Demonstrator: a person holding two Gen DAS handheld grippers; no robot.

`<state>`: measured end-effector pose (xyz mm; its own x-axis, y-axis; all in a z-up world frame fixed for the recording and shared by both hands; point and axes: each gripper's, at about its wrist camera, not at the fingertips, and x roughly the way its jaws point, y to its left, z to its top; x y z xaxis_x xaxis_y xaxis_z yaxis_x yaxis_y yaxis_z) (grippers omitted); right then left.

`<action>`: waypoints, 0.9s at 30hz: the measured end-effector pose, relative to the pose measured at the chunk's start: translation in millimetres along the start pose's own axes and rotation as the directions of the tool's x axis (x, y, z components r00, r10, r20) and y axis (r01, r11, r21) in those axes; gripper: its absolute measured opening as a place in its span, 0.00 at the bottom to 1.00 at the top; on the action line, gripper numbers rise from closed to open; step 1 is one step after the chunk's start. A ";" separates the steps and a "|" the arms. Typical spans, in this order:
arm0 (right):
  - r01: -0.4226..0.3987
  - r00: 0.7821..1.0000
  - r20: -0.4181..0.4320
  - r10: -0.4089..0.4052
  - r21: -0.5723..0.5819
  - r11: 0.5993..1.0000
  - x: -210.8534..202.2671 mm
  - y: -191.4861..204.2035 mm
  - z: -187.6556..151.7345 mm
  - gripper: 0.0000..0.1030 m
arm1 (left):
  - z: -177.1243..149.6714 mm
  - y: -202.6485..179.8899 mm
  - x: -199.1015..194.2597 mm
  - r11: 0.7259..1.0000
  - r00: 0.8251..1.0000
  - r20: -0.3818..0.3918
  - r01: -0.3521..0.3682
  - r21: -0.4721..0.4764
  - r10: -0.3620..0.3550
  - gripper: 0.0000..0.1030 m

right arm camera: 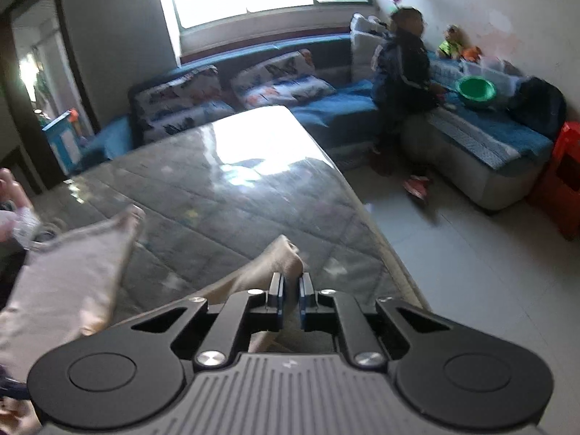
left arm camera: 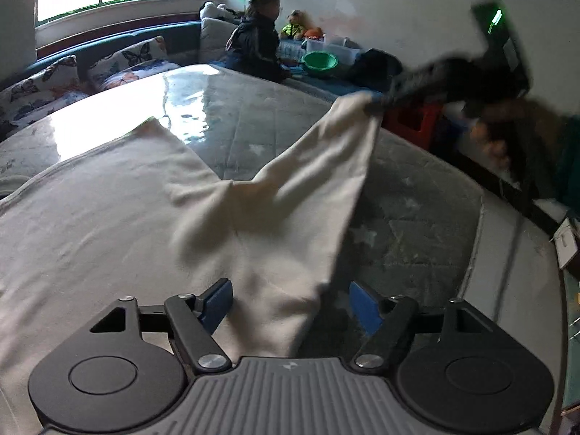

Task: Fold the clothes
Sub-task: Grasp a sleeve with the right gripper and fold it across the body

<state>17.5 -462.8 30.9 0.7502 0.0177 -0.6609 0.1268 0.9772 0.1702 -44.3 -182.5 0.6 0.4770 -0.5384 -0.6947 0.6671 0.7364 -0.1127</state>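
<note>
Soft, light cream garment (left arm camera: 119, 195) spread over the plastic-covered mattress (left arm camera: 253, 116), one corner lifted and pinched in the right gripper (right arm camera: 291, 290), left gripper (left arm camera: 290, 302) spread wide astride its near fold; likely limp and droopy, best gripped at edges

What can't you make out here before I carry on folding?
- Left wrist view: right hand-held gripper is motion-blurred; its grip on the cloth is unclear.
- Left wrist view: the cloth's near edge is hidden behind the left hand-held gripper.
- Right wrist view: cloth runs off the left edge.
</note>
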 end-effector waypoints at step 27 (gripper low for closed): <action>-0.548 0.832 -0.346 0.434 -0.389 0.740 6.0 304.7 -44.2 0.07 | -82.3 121.0 -118.1 0.907 0.960 0.063 -0.237 -0.349 0.275 0.75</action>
<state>32.0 -155.6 46.5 0.4545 0.5123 -0.7287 -0.5703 0.7957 0.2038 -67.0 3.9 10.6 0.6767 -0.3400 -0.6531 0.2925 0.9381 -0.1854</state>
